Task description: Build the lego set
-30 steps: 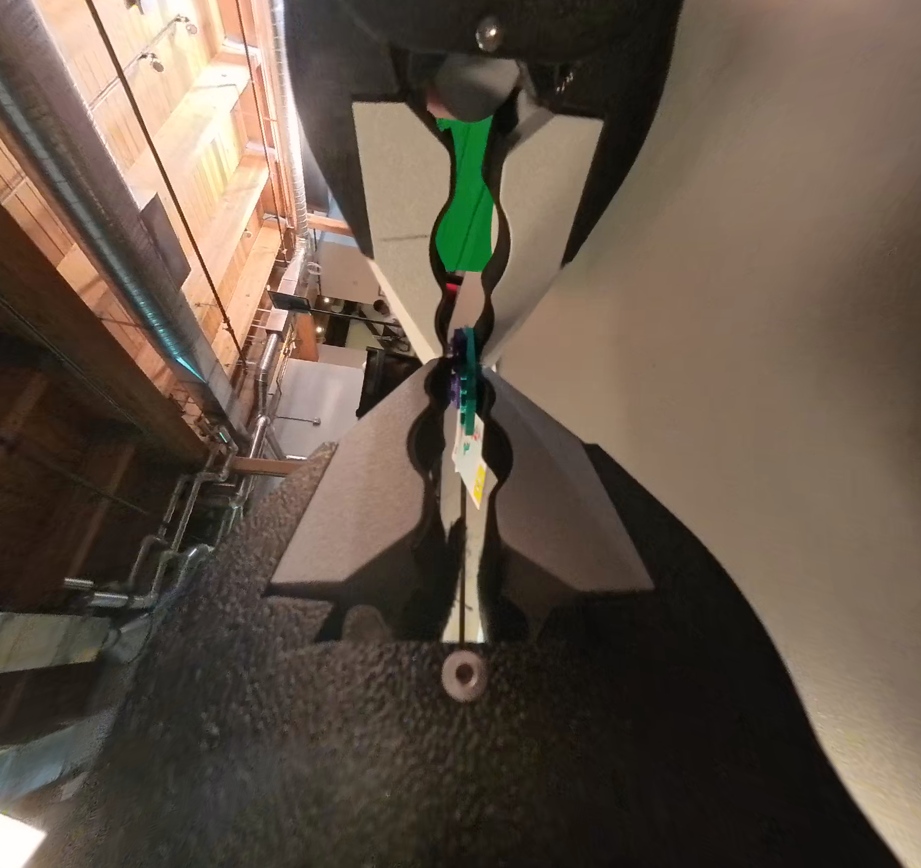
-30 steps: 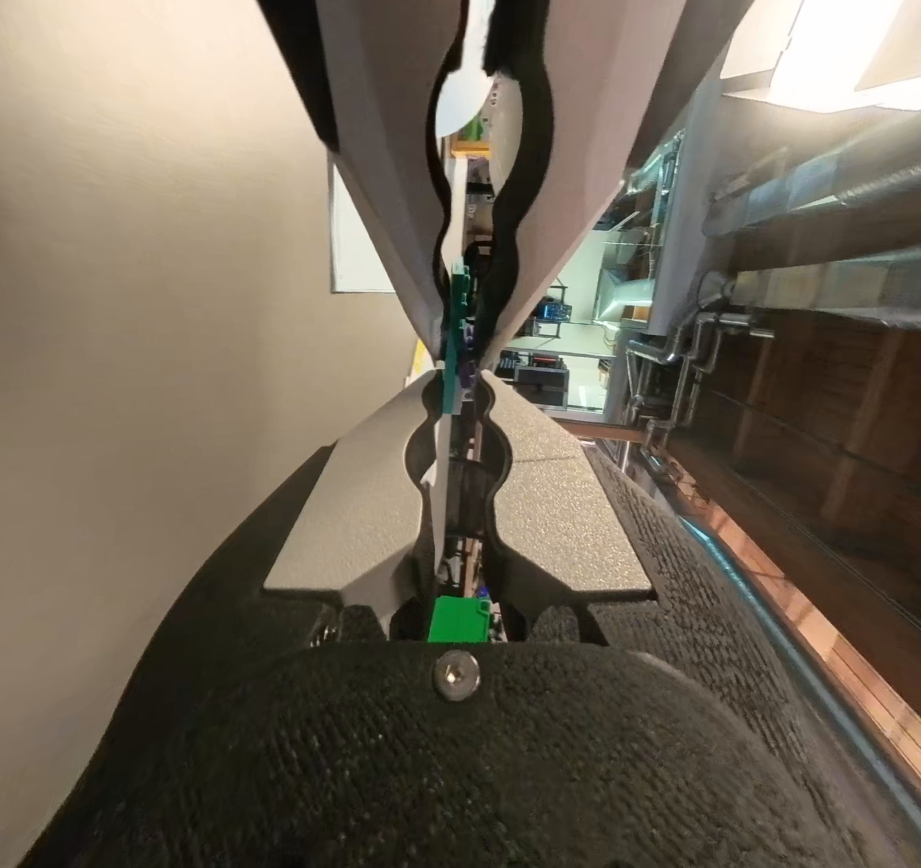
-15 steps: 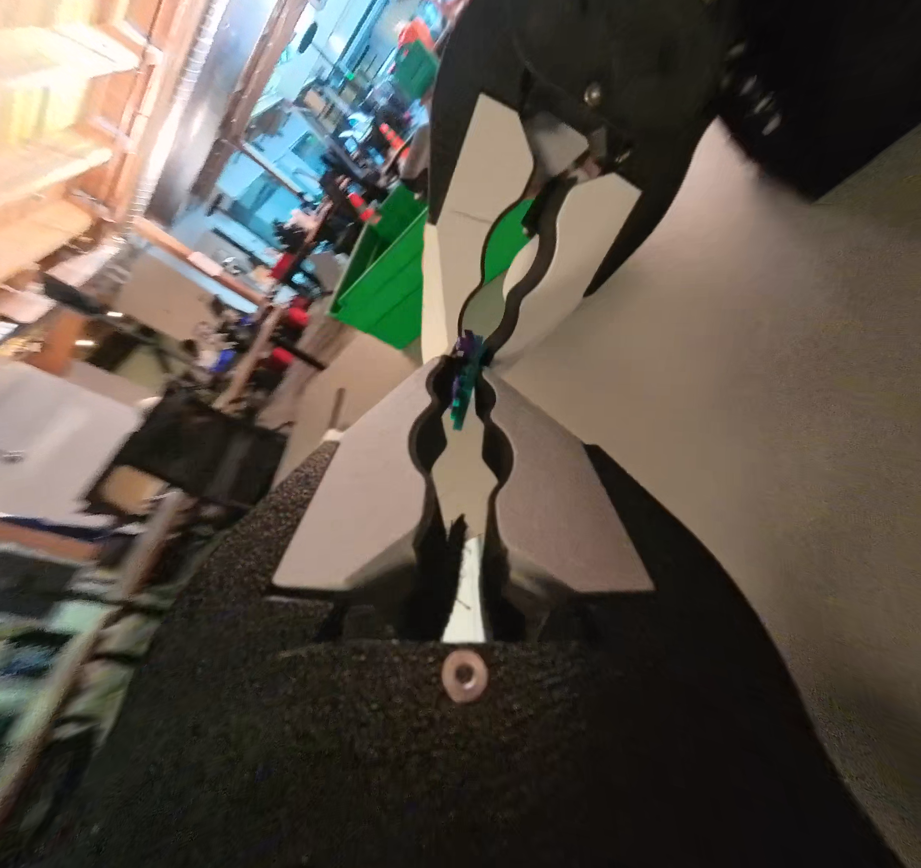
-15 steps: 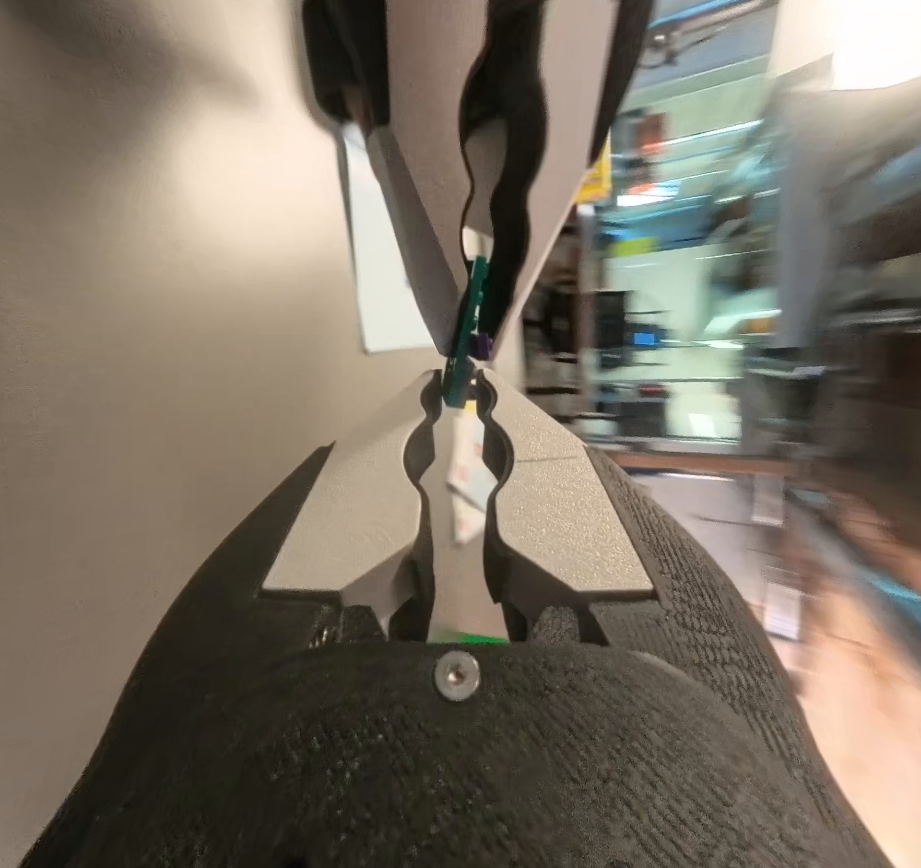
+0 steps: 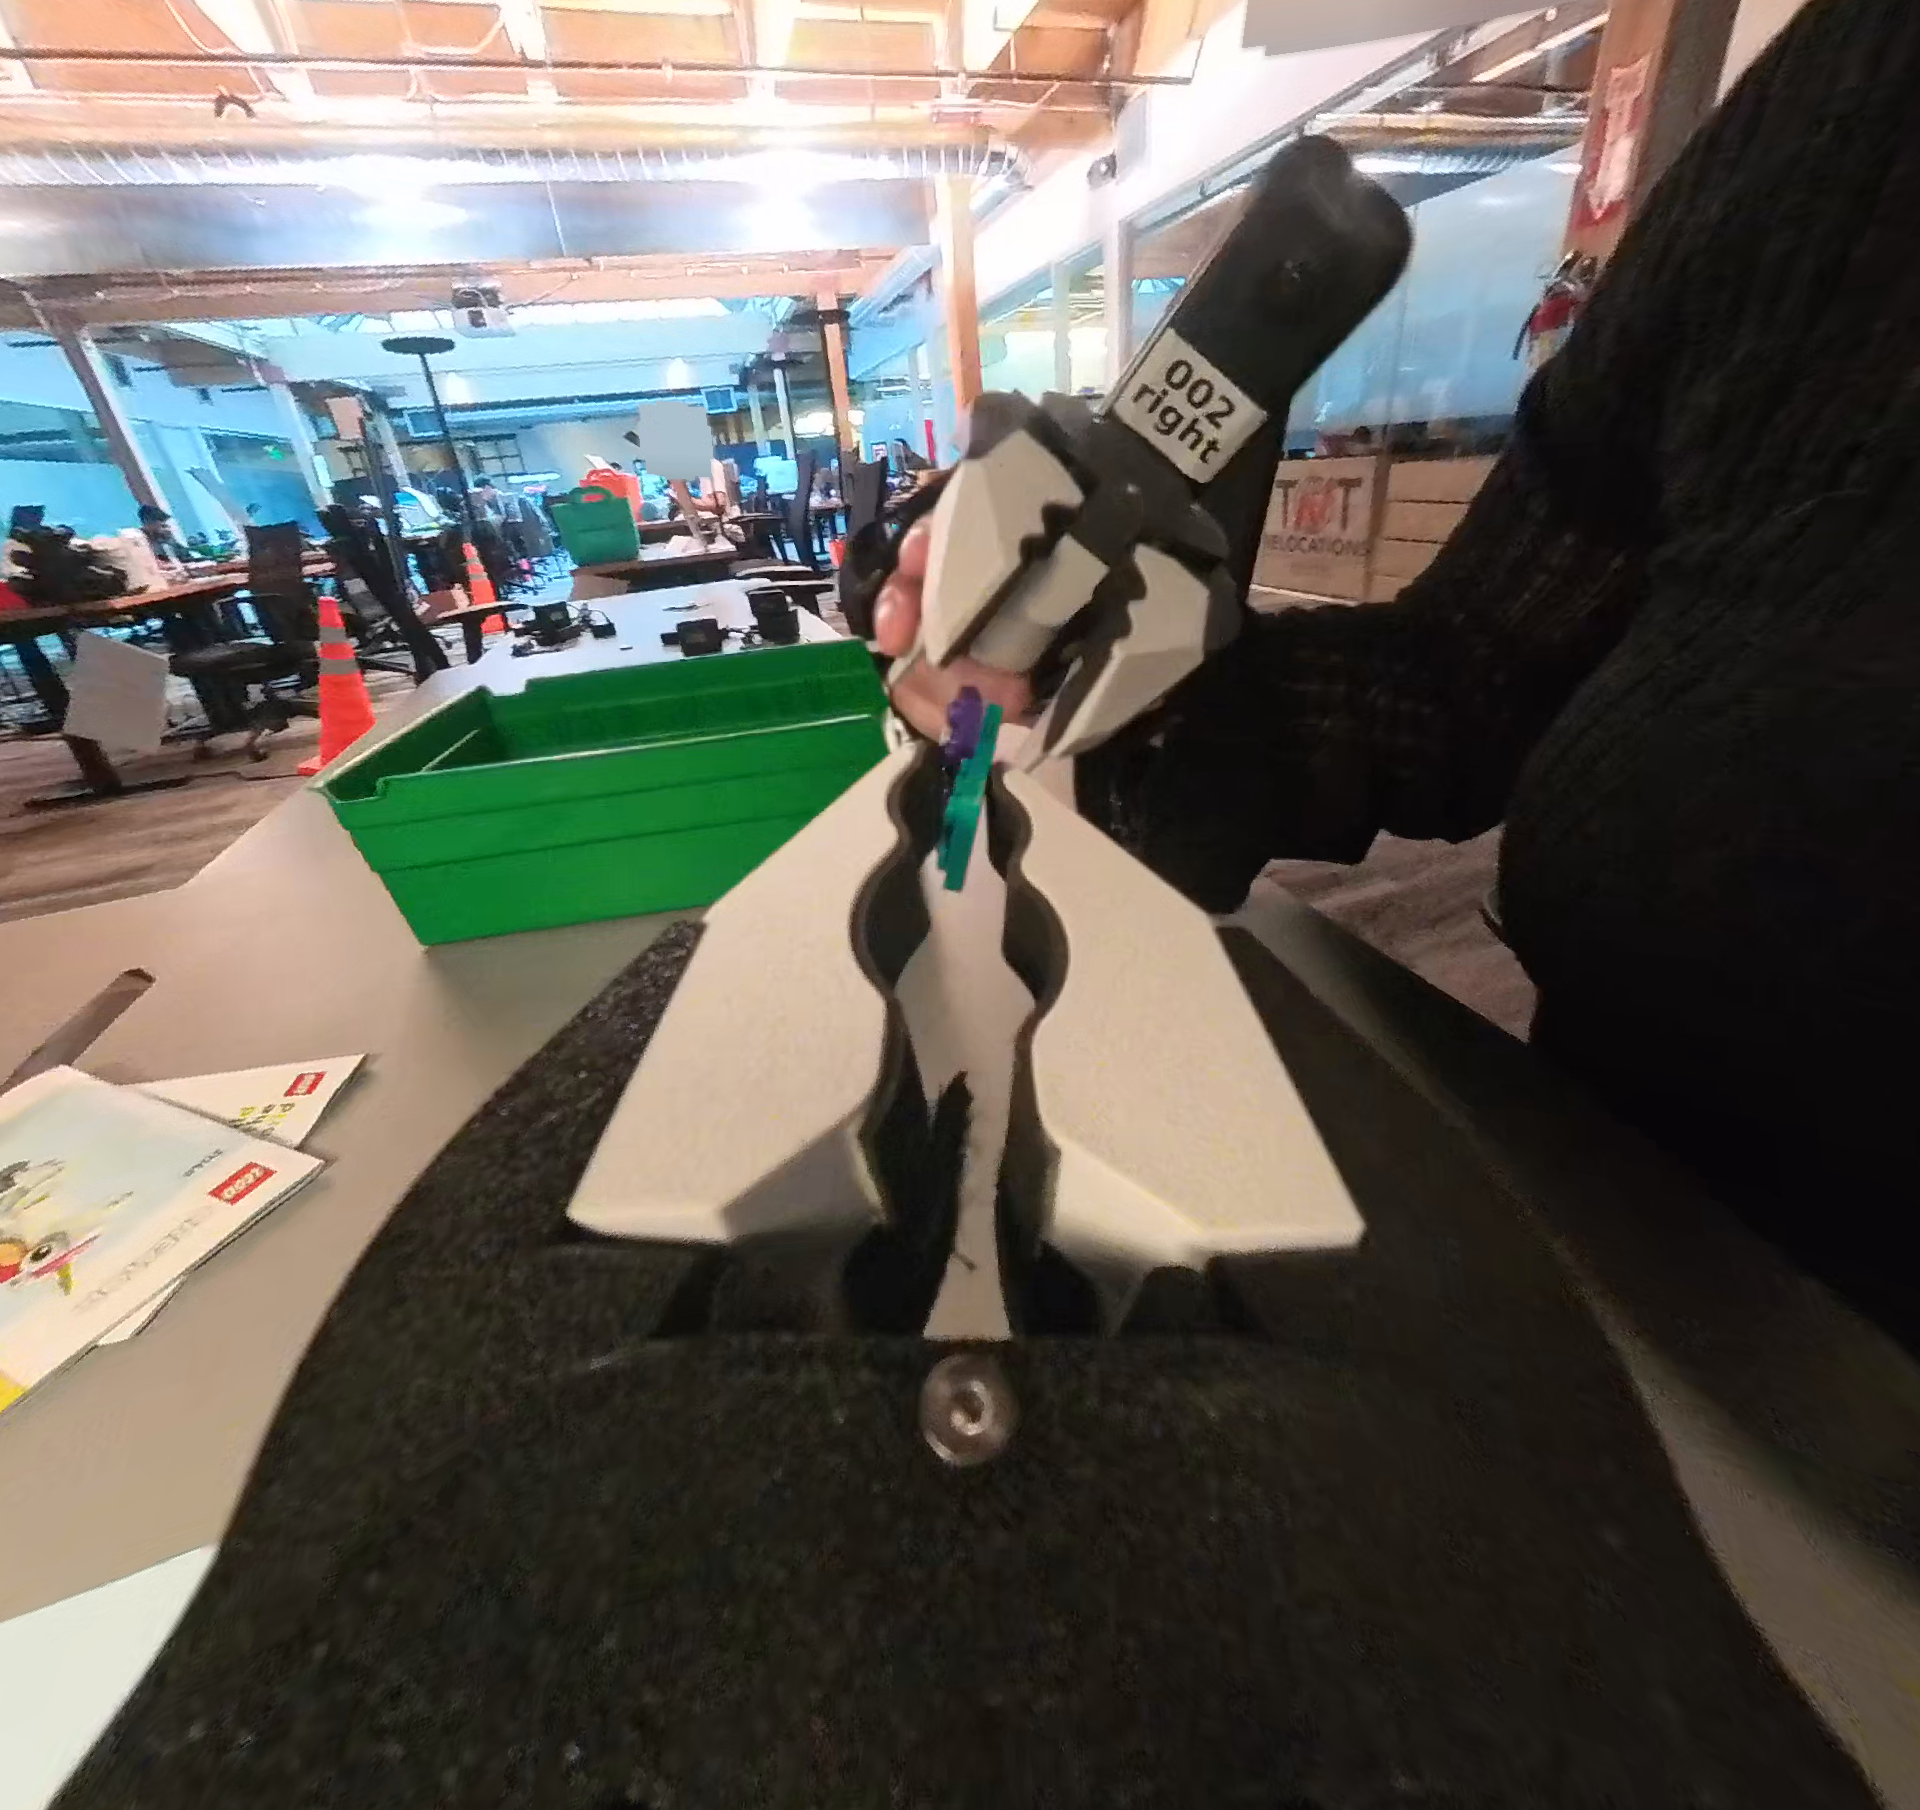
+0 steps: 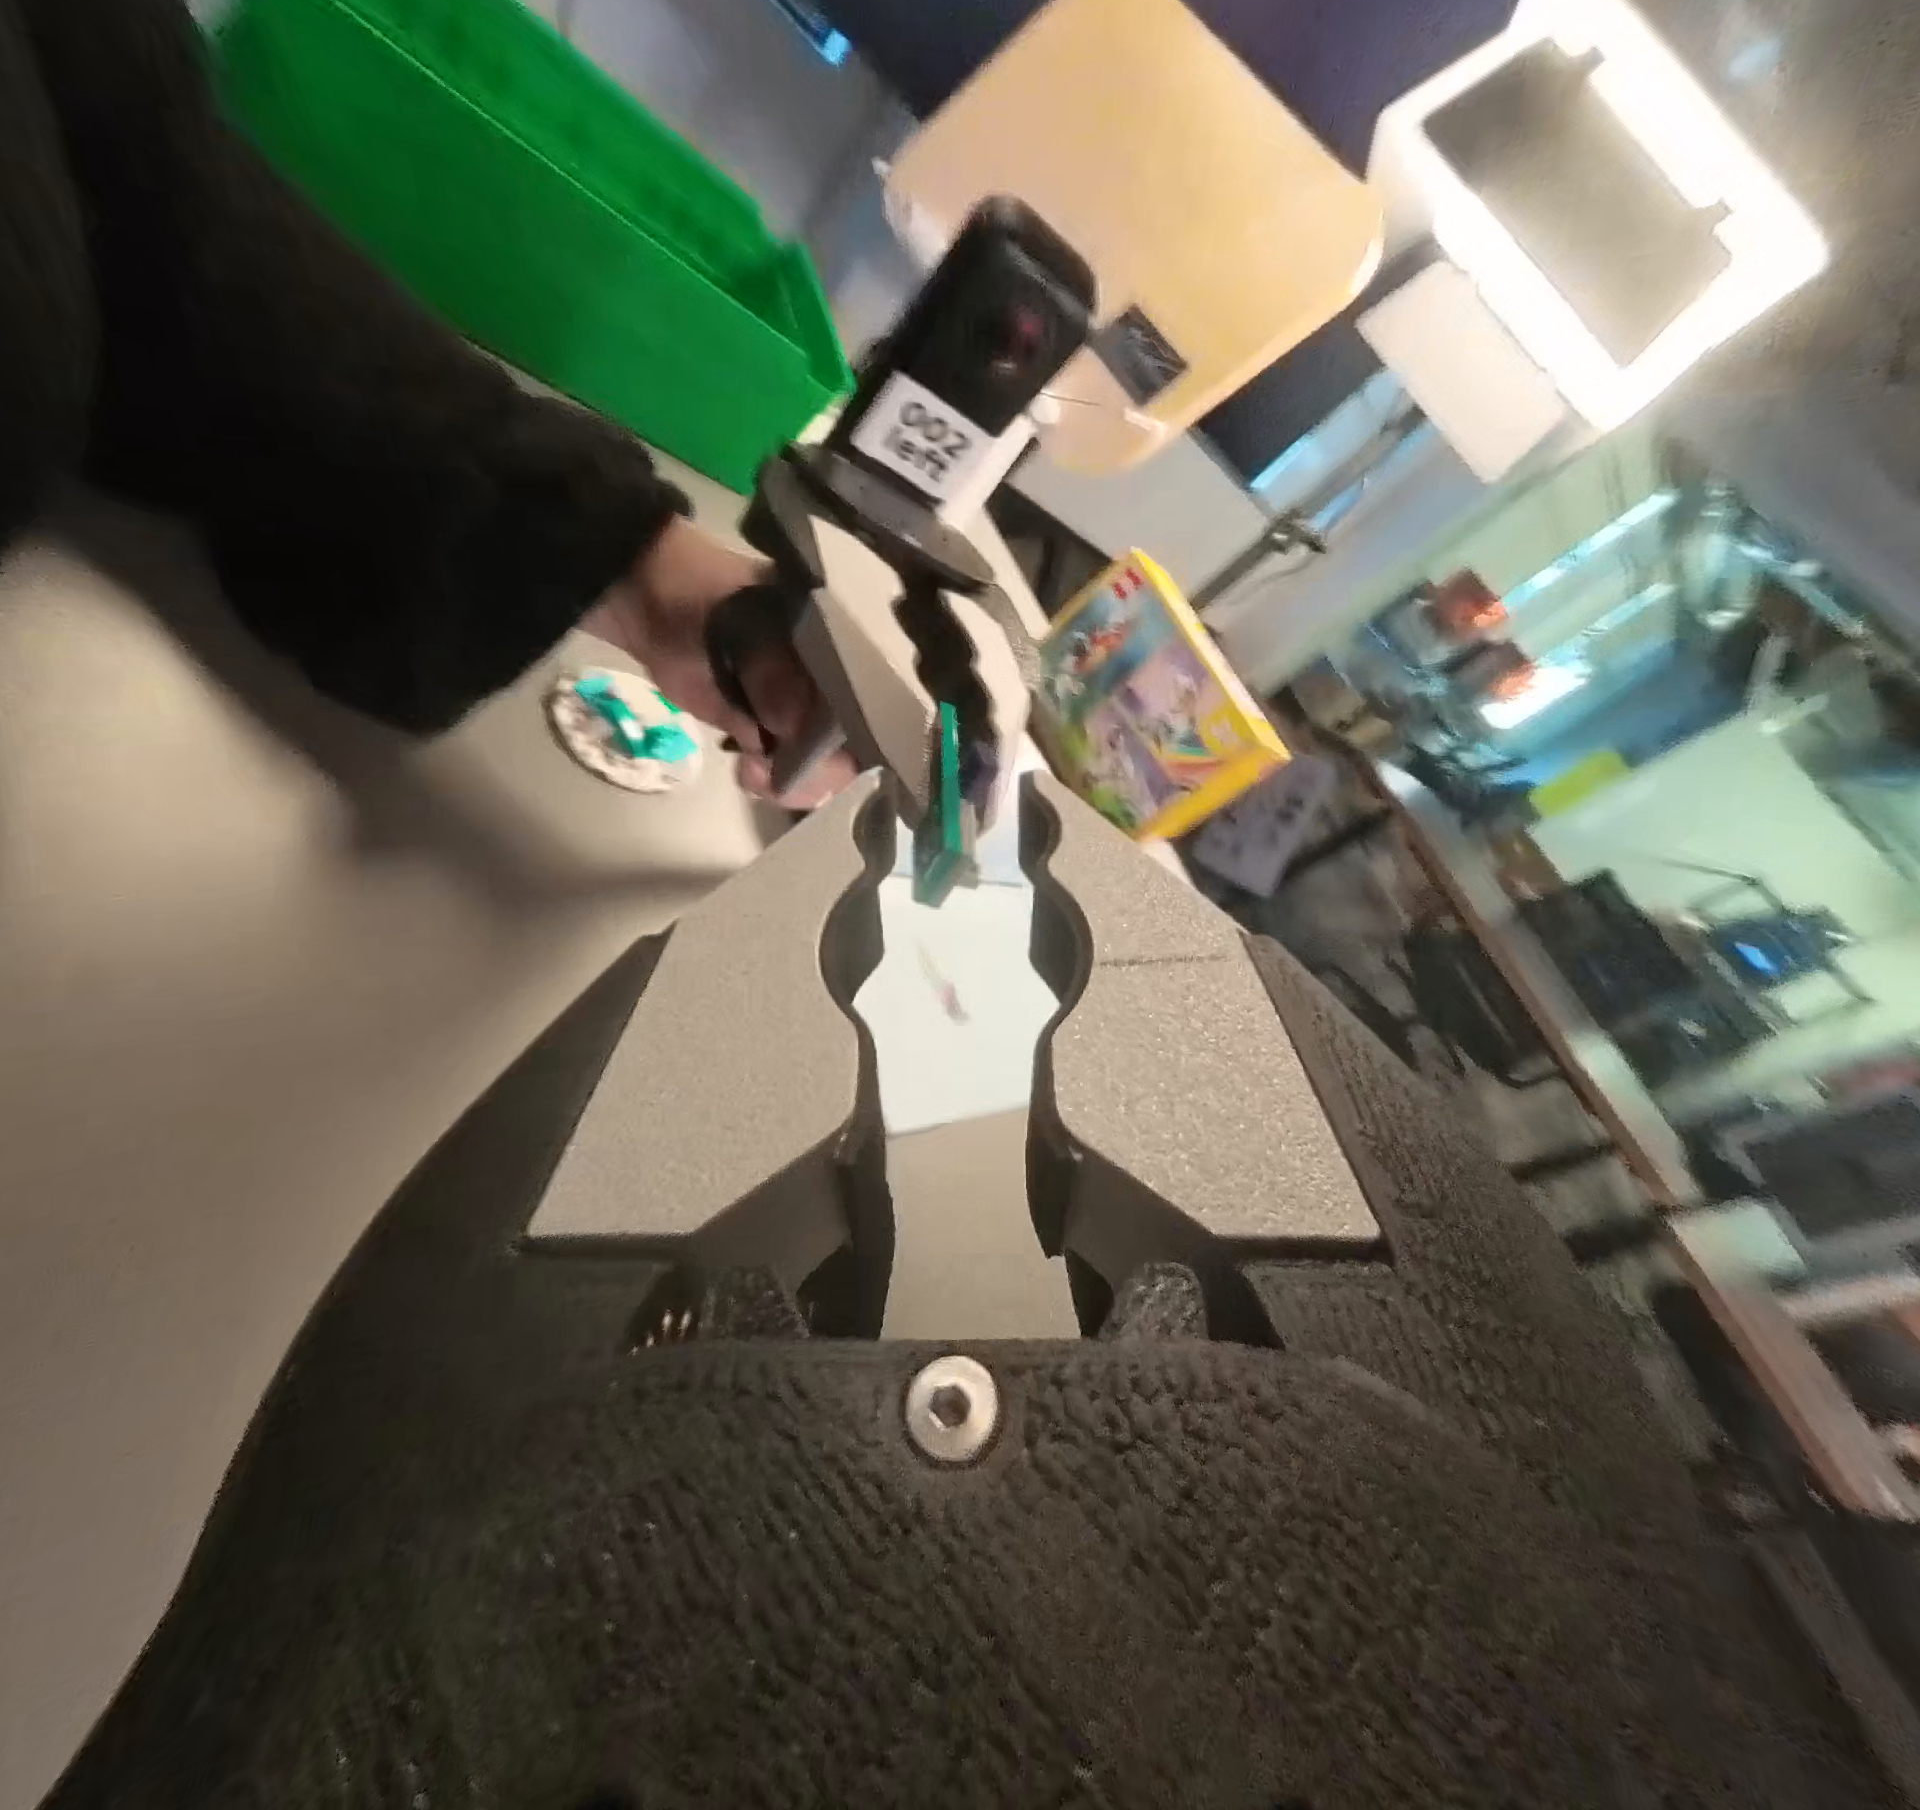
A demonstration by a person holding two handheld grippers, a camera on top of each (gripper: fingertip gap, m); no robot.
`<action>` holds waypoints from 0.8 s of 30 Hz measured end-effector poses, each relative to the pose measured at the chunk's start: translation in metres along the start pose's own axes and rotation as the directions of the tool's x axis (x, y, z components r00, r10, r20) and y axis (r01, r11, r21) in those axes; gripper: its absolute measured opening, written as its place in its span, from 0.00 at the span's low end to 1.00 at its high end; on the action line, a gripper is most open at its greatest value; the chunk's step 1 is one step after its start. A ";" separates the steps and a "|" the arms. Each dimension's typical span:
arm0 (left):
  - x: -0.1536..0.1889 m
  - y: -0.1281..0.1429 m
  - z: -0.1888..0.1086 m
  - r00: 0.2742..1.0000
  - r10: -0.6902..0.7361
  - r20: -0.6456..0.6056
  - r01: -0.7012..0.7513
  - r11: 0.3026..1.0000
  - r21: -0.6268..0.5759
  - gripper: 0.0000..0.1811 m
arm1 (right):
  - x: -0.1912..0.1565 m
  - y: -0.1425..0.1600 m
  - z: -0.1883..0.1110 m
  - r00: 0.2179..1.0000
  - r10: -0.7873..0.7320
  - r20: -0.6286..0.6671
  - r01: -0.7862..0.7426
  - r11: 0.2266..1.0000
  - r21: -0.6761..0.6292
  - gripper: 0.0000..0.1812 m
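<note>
Jaws of my left gripper (image 5: 961,794) are clenched on the teal plate (image 5: 966,815), which carries a purple piece (image 5: 964,716); my right gripper (image 6: 951,804) stands released, its fingers flanking the plate without clamping it. I judge this a hand-over in mid-air above the table (image 5: 312,939), near the green bin (image 5: 613,794). Thin, edge-on, studs unclear.

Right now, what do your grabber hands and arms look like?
The left gripper and right gripper both have pale grey wedge fingers with wavy inner edges, on rough black bodies with a silver screw. Each carries a white sticker. The sleeves are black knit.
</note>
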State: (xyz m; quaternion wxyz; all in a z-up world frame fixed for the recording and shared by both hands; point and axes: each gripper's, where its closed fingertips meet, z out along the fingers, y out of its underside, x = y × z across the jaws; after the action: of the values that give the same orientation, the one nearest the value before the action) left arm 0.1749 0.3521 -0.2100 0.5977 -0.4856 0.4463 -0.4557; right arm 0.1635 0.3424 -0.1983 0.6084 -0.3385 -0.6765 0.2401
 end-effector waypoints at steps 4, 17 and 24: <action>0.008 -0.001 0.003 0.999 0.004 -0.043 -0.005 1.000 -0.009 0.03 | -0.006 -0.004 0.005 0.999 -0.014 0.034 0.013 1.000 0.013 0.09; 0.017 -0.001 0.006 0.996 0.063 -0.060 -0.065 0.998 -0.025 0.03 | -0.005 -0.011 -0.001 0.992 0.114 0.060 -0.118 0.989 0.083 0.01; 0.008 -0.016 -0.003 0.999 0.036 -0.021 -0.035 0.998 0.047 0.03 | -0.002 -0.003 -0.006 0.979 0.205 0.024 -0.205 0.978 0.040 0.14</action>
State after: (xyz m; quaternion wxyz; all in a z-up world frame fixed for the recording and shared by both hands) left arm 0.1714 0.3422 -0.1951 0.6121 -0.4586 0.4506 -0.4604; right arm 0.1692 0.3382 -0.1969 0.5807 -0.3912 -0.6387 0.3190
